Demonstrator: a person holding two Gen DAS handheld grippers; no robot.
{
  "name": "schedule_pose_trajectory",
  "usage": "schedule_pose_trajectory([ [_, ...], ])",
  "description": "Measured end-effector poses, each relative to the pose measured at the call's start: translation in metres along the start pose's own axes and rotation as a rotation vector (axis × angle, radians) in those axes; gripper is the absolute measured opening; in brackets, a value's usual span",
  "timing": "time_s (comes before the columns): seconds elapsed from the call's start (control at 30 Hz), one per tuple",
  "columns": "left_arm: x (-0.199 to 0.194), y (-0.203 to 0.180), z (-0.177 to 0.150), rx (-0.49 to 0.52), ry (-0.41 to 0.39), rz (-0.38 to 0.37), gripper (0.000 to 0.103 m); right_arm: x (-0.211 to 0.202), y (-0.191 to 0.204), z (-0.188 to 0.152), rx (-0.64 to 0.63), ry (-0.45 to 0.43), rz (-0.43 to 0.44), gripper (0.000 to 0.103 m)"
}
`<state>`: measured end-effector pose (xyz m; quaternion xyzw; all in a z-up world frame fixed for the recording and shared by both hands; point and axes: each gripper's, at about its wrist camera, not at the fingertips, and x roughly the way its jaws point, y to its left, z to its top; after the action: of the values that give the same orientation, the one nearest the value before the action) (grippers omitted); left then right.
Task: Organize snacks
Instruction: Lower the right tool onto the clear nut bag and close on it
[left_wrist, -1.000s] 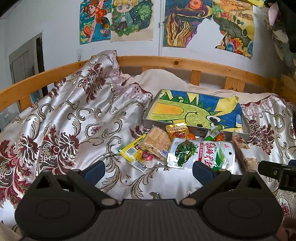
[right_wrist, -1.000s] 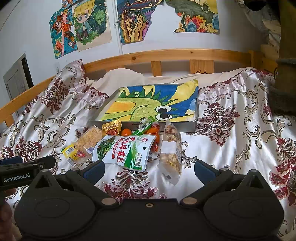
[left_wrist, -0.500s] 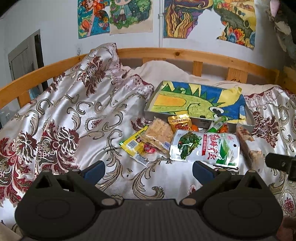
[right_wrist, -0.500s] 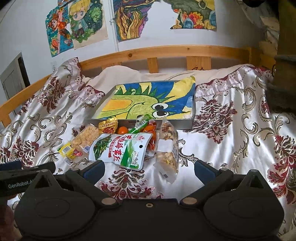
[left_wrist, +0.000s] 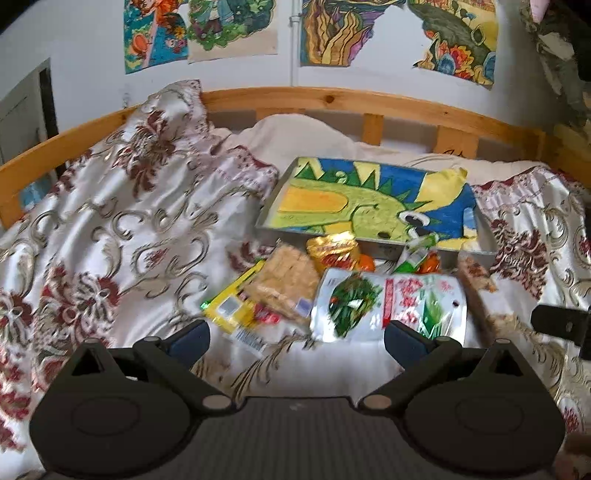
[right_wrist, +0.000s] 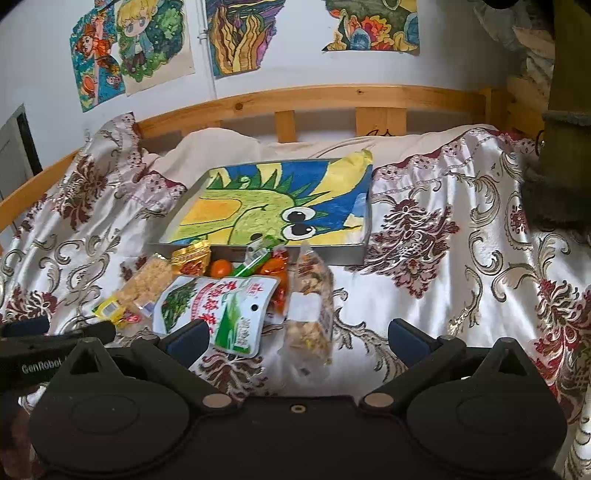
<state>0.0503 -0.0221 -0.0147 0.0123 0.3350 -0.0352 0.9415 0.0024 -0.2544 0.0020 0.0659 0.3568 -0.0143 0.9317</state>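
A heap of snack packs lies on the patterned bedspread in front of a grey tray (left_wrist: 373, 248) (right_wrist: 332, 254) lined with a dinosaur drawing. A white and green pickle pouch (left_wrist: 388, 306) (right_wrist: 221, 306) lies nearest. Beside it are a clear cracker pack (left_wrist: 284, 284) (right_wrist: 144, 284), a yellow packet (left_wrist: 231, 308), a gold pouch (left_wrist: 334, 249) (right_wrist: 190, 258) and a clear bag of nuts (right_wrist: 310, 306). My left gripper (left_wrist: 295, 338) hovers open just short of the heap. My right gripper (right_wrist: 297, 338) is open above the pickle pouch and nut bag, holding nothing.
A wooden bed rail (left_wrist: 332, 101) (right_wrist: 332, 98) runs behind the tray, with a cream pillow (left_wrist: 295, 136) against it. The quilt bunches up at the left (left_wrist: 129, 184). Small orange fruits (right_wrist: 221, 267) and a green stick pack (right_wrist: 255, 258) lie against the tray's front wall.
Both grippers have moved forward and closer to the snack heap, which looms larger and lower in both views. Both stay open.
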Motion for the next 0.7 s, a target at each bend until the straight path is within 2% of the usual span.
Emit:
schedule_pose_trajectory([
  [0.3,0.027,-0.014,0.017,0.039,-0.052,-0.041,0.102,0.022,-0.001,0.016,-0.049,0.019,-0.045,0.102],
  [0.57,0.046,-0.018,0.018,0.052,-0.043,-0.065,0.102,0.062,-0.008,0.025,-0.071,0.079,-0.085,0.102],
  [0.7,0.051,-0.02,0.017,0.073,-0.042,-0.085,0.102,0.082,-0.01,0.031,-0.102,0.107,-0.07,0.102],
])
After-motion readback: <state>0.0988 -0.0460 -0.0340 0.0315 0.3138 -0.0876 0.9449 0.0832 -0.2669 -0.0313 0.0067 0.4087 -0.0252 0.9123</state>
